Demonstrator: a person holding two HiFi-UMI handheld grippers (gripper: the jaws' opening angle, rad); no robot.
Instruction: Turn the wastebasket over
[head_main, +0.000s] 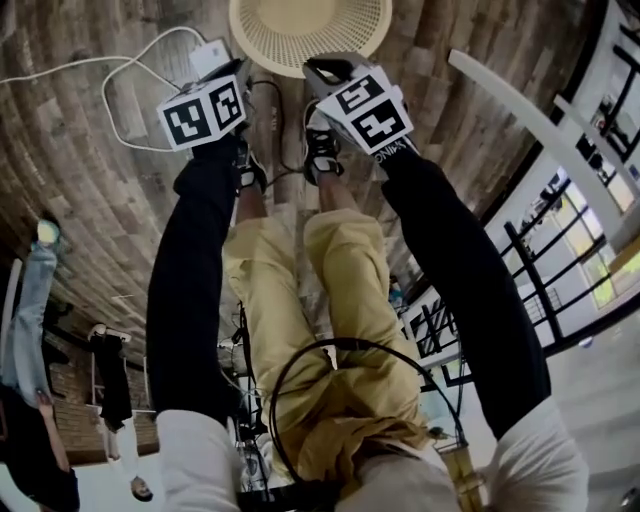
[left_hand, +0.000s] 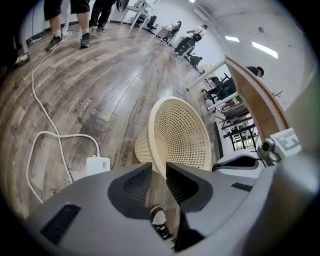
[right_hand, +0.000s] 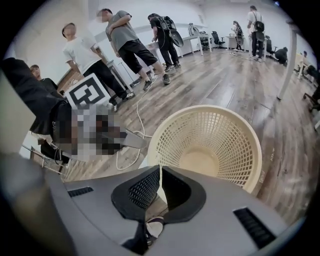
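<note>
A cream mesh wastebasket (head_main: 310, 25) (left_hand: 180, 135) (right_hand: 210, 140) stands mouth up on the wood floor just ahead of the person's shoes (head_main: 320, 150). My left gripper (head_main: 238, 72) (left_hand: 158, 167) is at the near left part of its rim. Its jaws stand a little apart, floor shows through the gap, and the rim's edge reaches just to their tips. On the near right of the rim my right gripper (head_main: 325, 70) (right_hand: 160, 172) has its pads closed on a thin cream strip of that rim.
A white cable and power adapter (head_main: 210, 55) (left_hand: 97, 165) lie on the floor left of the basket. Several people (right_hand: 125, 40) stand beyond it. A white desk edge (head_main: 530, 110) and black frames run along the right.
</note>
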